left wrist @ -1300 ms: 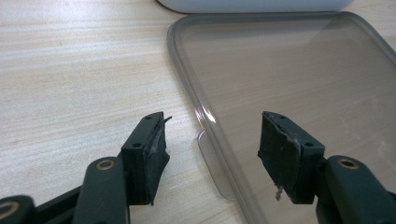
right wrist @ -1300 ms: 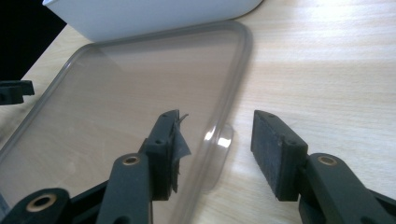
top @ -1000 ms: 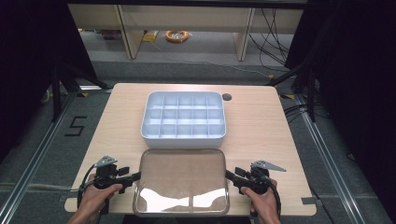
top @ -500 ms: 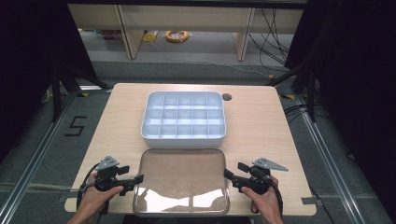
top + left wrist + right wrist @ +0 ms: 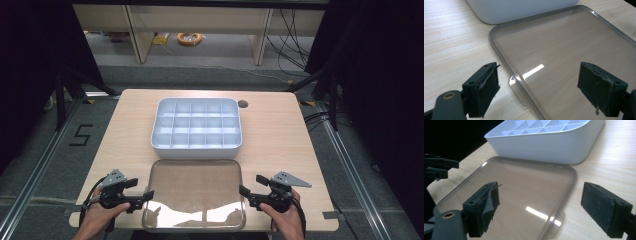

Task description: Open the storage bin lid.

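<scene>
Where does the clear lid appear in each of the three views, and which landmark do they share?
High view: the clear lid lies at bottom centre, between the two hand-held grippers.
Left gripper view: the lid covers the centre and right, its left edge between the jaws.
Right gripper view: the lid covers the centre and left.
Shared landmark: the white compartment box just behind the lid.

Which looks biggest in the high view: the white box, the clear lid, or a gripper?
1. Clear lid and white box: too alike to rank; the lid lies nearer the camera.
2. Left gripper, by far the smallest.
</scene>
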The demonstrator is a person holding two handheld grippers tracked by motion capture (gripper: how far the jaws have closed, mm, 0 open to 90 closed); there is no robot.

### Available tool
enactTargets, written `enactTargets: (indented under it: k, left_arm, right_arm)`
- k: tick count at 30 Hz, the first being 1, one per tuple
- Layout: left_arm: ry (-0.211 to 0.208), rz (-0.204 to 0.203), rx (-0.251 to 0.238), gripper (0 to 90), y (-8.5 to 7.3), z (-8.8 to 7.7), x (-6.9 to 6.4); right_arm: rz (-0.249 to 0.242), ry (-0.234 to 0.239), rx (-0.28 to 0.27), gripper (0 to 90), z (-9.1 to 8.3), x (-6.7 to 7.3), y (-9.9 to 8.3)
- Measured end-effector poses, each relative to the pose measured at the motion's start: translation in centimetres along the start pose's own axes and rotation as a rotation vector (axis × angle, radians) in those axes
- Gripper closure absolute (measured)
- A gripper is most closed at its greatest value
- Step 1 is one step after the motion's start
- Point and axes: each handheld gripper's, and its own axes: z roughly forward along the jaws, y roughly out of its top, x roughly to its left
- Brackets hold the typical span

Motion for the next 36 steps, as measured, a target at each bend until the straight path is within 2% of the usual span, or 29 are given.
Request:
enactTargets:
  k: [2,4,5,7,8,9,10,11,12,13,14,16,17,18,19,20,21,22,23,24,26,27,28,29,30,31,33,35,36]
  left_arm:
    - [-0.011,-0.006,-0.015,16.6,-0.1,-0.2,-0.2]
    - [-0.015,-0.001,-0.012,16.6,-0.2,-0.5,-0.5]
    - [-0.018,-0.003,-0.016,16.6,-0.3,-0.6,-0.6]
    - [-0.024,-0.008,-0.015,16.6,-0.5,-0.8,-0.9]
    - [-0.026,0.005,-0.016,16.6,-0.6,-0.9,-1.1]
    - [-0.031,-0.005,-0.017,16.6,-0.7,-0.9,-1.3]
    - [-0.032,-0.002,-0.011,16.6,-0.9,-1.0,-1.5]
    - [-0.029,0.000,-0.019,16.7,-1.0,-1.0,-1.7]
    - [-0.032,0.003,-0.007,16.6,-1.1,-1.1,-1.9]
    - [-0.040,0.028,-0.002,16.6,-1.2,-1.2,-2.0]
    - [-0.038,0.013,-0.002,16.7,-1.3,-1.2,-2.3]
    - [-0.039,0.033,-0.004,16.6,-1.5,-1.3,-2.7]
    - [-0.047,0.032,-0.011,16.6,-1.6,-1.3,-2.9]
    - [-0.044,0.037,-0.004,16.6,-1.7,-1.4,-3.0]
    - [-0.041,0.033,-0.008,16.7,-1.8,-1.5,-3.3]
    - [-0.042,0.050,0.001,16.6,-1.9,-1.6,-3.3]
    - [-0.049,0.039,-0.007,16.6,-2.0,-1.5,-3.5]
    - [-0.049,0.047,-0.002,16.6,-2.0,-1.6,-3.6]
    - [-0.042,0.055,0.005,16.7,-2.1,-1.7,-3.7]
    - [-0.053,0.060,0.000,16.6,-2.1,-1.6,-3.7]
    - [-0.055,0.060,0.005,16.6,-2.2,-1.7,-3.8]
    - [-0.056,0.057,0.003,16.7,-2.3,-1.7,-3.8]
    - [-0.053,0.063,0.004,16.6,-2.3,-1.7,-3.8]
    - [-0.058,0.058,-0.003,16.7,-2.3,-1.7,-3.8]
    - [-0.054,0.052,-0.002,16.6,-2.3,-1.7,-3.8]
    - [-0.051,0.044,0.001,16.6,-2.4,-1.8,-3.8]
    - [-0.051,0.049,0.003,16.7,-2.4,-1.8,-3.8]
    - [-0.052,0.040,0.006,16.7,-2.5,-1.9,-3.8]
    - [-0.055,0.048,0.000,16.6,-2.5,-1.9,-3.8]
  right_arm:
    - [-0.023,-0.007,0.016,16.4,-0.3,0.3,0.0]
    - [-0.020,-0.004,-0.002,16.5,-0.4,0.7,-0.2]
    - [-0.027,-0.005,0.007,16.5,-0.5,0.9,-0.3]
    - [-0.060,-0.004,0.006,16.5,-0.6,1.0,-0.5]
    - [-0.040,-0.003,0.021,16.5,-0.7,1.3,-0.7]
    - [-0.030,0.008,0.034,16.5,-0.8,1.4,-0.8]
    - [-0.053,-0.003,0.020,16.5,-0.8,1.3,-1.0]
    - [-0.026,0.016,0.027,16.5,-1.0,1.6,-1.2]
    - [-0.031,-0.001,0.037,16.5,-1.2,1.6,-1.4]
    - [-0.031,0.016,0.022,16.7,-1.1,1.8,-1.7]
    - [0.020,0.008,0.053,16.9,-1.4,2.2,-1.9]
    - [-0.028,-0.002,0.059,17.5,-1.4,2.1,-2.2]
    - [-0.002,0.005,0.061,17.6,-1.7,2.6,-2.5]
    - [-0.002,0.005,0.061,17.6,-1.7,2.6,-2.5]
    - [-0.021,0.010,0.063,17.6,-1.7,2.5,-2.6]
    - [-0.022,0.014,0.070,17.8,-1.9,2.7,-2.7]
    - [-0.040,-0.002,0.075,17.8,-2.0,2.7,-2.7]
    - [-0.051,0.000,0.069,17.8,-2.1,2.7,-2.9]
    - [-0.002,0.014,0.082,17.8,-2.2,3.2,-3.0]
    - [-0.041,0.017,0.075,17.8,-2.2,3.0,-3.1]
    - [-0.050,0.015,0.088,17.8,-2.2,3.0,-3.4]
    - [-0.027,0.015,0.107,17.8,-2.4,3.2,-3.5]
    - [-0.065,0.005,0.095,17.8,-2.3,3.0,-3.5]
    - [-0.066,0.002,0.100,17.8,-2.4,3.0,-3.5]
    - [-0.017,0.009,0.114,17.8,-2.6,3.4,-3.6]
    - [-0.058,0.004,0.103,17.8,-2.5,3.1,-3.6]
    - [-0.036,0.010,0.103,17.8,-2.7,3.2,-3.8]
    - [-0.043,0.022,0.113,17.8,-2.9,3.1,-3.9]
    - [-0.038,0.007,0.104,17.8,-2.8,3.2,-4.1]
